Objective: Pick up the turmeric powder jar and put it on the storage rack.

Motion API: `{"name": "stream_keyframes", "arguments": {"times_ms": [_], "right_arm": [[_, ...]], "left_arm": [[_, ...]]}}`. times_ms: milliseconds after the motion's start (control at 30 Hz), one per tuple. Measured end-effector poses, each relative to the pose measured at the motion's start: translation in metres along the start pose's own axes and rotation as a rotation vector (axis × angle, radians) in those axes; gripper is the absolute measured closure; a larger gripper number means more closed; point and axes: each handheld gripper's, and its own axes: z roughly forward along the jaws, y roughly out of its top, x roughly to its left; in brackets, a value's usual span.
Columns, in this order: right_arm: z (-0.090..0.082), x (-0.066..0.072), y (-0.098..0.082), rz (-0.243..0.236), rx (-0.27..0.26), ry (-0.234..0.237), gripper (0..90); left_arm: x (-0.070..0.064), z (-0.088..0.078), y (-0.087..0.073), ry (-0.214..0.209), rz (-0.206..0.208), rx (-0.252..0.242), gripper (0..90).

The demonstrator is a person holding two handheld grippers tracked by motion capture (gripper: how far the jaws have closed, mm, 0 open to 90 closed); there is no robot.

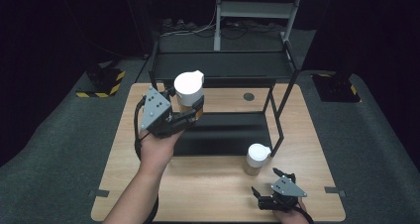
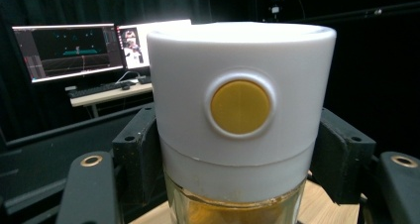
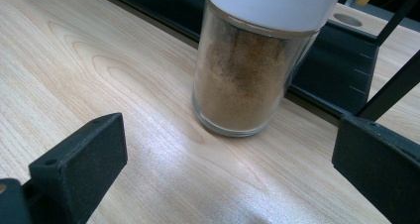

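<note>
Your left tool (image 1: 190, 112) grips a jar (image 1: 189, 91) just under its cap, so it hangs upright; your right tool (image 1: 271, 188) rests open on the desk (image 1: 208, 194) facing the second jar (image 1: 256, 159)

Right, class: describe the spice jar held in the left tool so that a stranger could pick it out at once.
Start at the wooden table and find the black rack on it. At the rack's left end, the left tool grips a white-capped glass jar in the air. Unlike the jar of brown powder standing on the table, this one is lifted, with a yellow button on its cap.
</note>
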Motion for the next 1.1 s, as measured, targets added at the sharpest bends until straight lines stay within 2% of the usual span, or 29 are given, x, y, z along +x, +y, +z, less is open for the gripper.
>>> {"name": "stream_keyframes", "arguments": {"times_ms": [367,1100], "right_arm": [[0.000,0.000,-0.001,0.009,-0.003,0.000,0.0],[-0.001,-0.003,-0.002,0.024,-0.010,0.005,0.0]], "left_arm": [[0.007,0.016,0.011,0.017,-0.021,-0.012,30.5],[0.011,0.047,0.034,0.057,-0.014,-0.032,30.5]]}}
